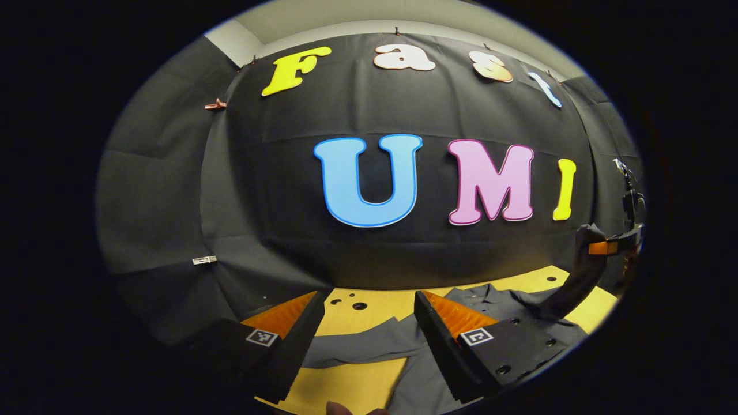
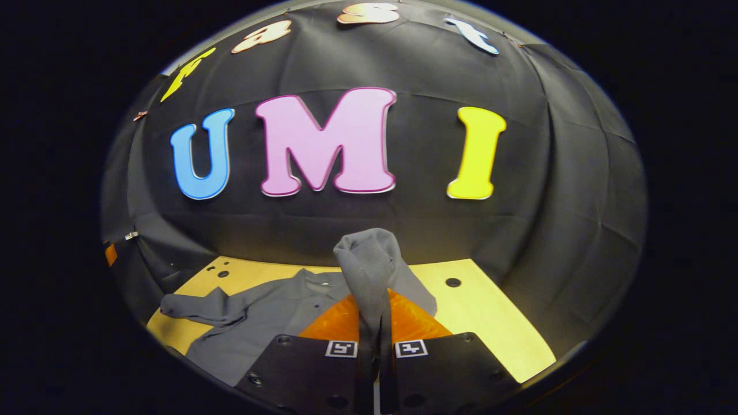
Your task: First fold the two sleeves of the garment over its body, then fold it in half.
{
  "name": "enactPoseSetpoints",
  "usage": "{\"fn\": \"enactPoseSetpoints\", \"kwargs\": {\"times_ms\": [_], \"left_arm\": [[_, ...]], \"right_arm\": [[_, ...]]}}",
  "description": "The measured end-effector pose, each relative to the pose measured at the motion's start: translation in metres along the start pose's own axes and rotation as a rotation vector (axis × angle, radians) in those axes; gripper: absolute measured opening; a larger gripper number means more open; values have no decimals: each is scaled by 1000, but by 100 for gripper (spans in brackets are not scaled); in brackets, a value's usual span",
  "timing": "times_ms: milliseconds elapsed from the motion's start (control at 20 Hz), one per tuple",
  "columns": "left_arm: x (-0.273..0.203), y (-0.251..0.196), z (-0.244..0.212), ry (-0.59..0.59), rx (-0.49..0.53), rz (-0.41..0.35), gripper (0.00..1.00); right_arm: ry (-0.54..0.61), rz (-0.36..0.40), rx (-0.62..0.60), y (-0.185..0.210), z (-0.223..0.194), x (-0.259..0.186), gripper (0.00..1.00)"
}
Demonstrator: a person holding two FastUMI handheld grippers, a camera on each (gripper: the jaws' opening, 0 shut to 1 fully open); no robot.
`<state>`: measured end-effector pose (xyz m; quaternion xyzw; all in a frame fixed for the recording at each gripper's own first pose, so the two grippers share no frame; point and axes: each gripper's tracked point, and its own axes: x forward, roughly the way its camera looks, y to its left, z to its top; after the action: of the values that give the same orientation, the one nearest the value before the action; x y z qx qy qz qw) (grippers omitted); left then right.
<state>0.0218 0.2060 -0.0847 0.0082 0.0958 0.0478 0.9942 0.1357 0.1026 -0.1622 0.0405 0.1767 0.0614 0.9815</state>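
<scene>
A grey fabric shirt lies spread on a yellow wooden table. The right gripper pinches one grey sleeve, lifted at twelve o'clock. The left gripper hovers spread apart, shirt at four o'clock.

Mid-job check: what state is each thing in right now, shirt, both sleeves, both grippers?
Shirt: flat on the table, unfolded.
Right sleeve: pinched, lifted off the table.
Left sleeve: spread out, not folded.
Right gripper: shut on right sleeve.
Left gripper: open, above the shirt.
</scene>
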Motion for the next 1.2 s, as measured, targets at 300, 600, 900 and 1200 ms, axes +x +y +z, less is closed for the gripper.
{"fn": "enactPoseSetpoints", "kwargs": {"times_ms": [300,600,900,1200], "left_arm": [[12,40,-21,26,-2,24,99],[25,73,-56,87,-24,67,99],[32,102,-88,142,-25,105,98],[41,109,-106,185,-23,112,98]], "right_arm": [[97,80,-46,87,-49,37,9],[237,123,-78,144,-117,60,9],[372,158,-154,180,-183,78,9],[482,184,-170,200,-226,81,13]]}}
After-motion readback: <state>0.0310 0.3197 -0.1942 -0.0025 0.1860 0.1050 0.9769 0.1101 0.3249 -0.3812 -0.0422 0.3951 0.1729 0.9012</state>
